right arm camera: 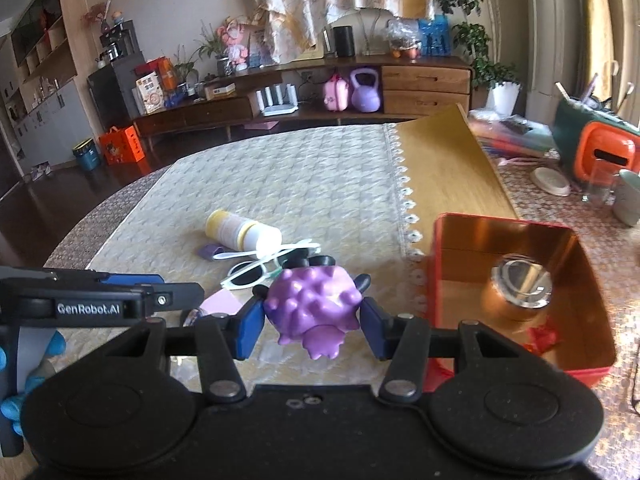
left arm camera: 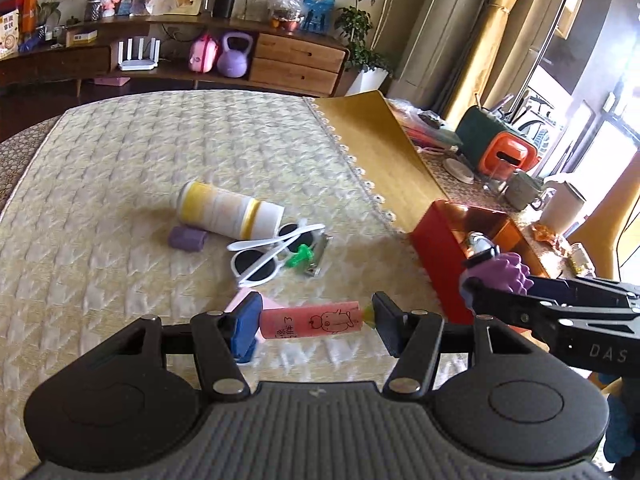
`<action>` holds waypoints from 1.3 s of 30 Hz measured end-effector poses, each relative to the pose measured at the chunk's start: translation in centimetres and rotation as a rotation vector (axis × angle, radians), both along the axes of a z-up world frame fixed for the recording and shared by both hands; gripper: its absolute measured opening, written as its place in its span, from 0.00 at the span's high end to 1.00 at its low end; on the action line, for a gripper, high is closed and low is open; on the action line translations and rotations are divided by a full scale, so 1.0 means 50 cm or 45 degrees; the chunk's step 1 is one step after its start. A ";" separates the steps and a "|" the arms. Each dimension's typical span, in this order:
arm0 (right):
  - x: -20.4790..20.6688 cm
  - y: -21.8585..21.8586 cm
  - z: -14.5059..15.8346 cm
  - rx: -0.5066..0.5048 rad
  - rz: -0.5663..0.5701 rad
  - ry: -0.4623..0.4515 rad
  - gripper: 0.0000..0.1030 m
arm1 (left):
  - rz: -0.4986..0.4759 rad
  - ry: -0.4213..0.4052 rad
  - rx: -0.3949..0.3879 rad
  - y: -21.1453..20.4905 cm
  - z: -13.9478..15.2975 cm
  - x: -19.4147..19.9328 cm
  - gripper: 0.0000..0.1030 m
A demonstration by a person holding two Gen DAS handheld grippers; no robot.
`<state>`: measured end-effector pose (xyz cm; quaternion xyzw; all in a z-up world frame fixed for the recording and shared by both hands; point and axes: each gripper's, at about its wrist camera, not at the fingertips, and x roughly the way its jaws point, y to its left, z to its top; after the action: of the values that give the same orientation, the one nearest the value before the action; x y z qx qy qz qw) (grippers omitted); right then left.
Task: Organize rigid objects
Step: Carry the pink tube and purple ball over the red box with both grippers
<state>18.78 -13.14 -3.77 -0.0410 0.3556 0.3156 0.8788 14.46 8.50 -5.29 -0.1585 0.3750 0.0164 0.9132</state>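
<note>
I take the red box as my landmark; it sits on the worktop at the lace edge of the cream quilted cloth, open-topped, with a shiny metal piece and a small red scrap lying inside it.

Farthest left of the box lies a purple block, touching a white bottle with yellow bands that rests on its side. Just right of those, still left of the box, white-framed sunglasses lie with a green bit and a small metal clip against them.

Nearer to me, left of the box, my left gripper has its fingers pinching a pink tube with a cartoon print end to end, lifted clear of the cloth. A pink pad lies on the cloth under it.

Closer to the box, my right gripper has its fingers pinching a purple spiky toy by its sides, held above the cloth just left of the box's near wall. In the left wrist view that toy sits in front of the box's opening. A blue-gloved hand shows at the left edge of the right wrist view, under the left gripper's body.
</note>
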 end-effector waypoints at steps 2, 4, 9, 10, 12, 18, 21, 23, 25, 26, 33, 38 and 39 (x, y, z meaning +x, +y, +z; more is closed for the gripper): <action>-0.003 -0.019 0.007 0.003 -0.021 -0.004 0.50 | -0.010 -0.006 0.016 -0.014 0.010 0.003 0.42; -0.003 -0.037 0.014 0.009 -0.040 -0.009 0.50 | -0.026 -0.011 0.026 -0.029 0.021 0.008 0.42; -0.002 -0.085 0.024 0.025 -0.081 -0.032 0.50 | -0.069 -0.037 0.048 -0.068 0.044 0.019 0.42; -0.001 -0.094 0.026 0.027 -0.088 -0.035 0.50 | -0.077 -0.042 0.053 -0.076 0.048 0.023 0.42; 0.002 -0.112 0.028 0.033 -0.107 -0.038 0.50 | -0.101 -0.049 0.061 -0.094 0.054 0.031 0.42; 0.014 -0.156 0.034 0.052 -0.146 -0.048 0.50 | -0.172 -0.042 0.084 -0.155 0.063 0.067 0.42; 0.023 -0.180 0.035 0.048 -0.171 -0.058 0.50 | -0.204 -0.044 0.100 -0.185 0.069 0.087 0.42; 0.030 -0.201 0.032 0.041 -0.192 -0.059 0.50 | -0.222 -0.050 0.106 -0.204 0.073 0.099 0.42; 0.038 -0.223 0.029 0.031 -0.216 -0.060 0.50 | -0.247 -0.052 0.109 -0.227 0.076 0.116 0.42; 0.043 -0.235 0.027 0.026 -0.228 -0.063 0.50 | -0.258 -0.051 0.111 -0.237 0.076 0.123 0.42; 0.079 -0.292 0.011 -0.034 -0.289 -0.076 0.50 | -0.350 -0.027 0.162 -0.326 0.054 0.176 0.42; 0.113 -0.325 -0.009 -0.075 -0.325 -0.067 0.50 | -0.410 -0.017 0.235 -0.380 0.028 0.213 0.42; 0.122 -0.330 -0.012 -0.082 -0.331 -0.066 0.50 | -0.413 -0.007 0.237 -0.387 0.021 0.222 0.42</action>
<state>24.87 -29.63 -4.37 -0.0309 0.3451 0.1864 0.9194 25.57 -10.86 -4.24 -0.0108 0.3899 -0.0968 0.9157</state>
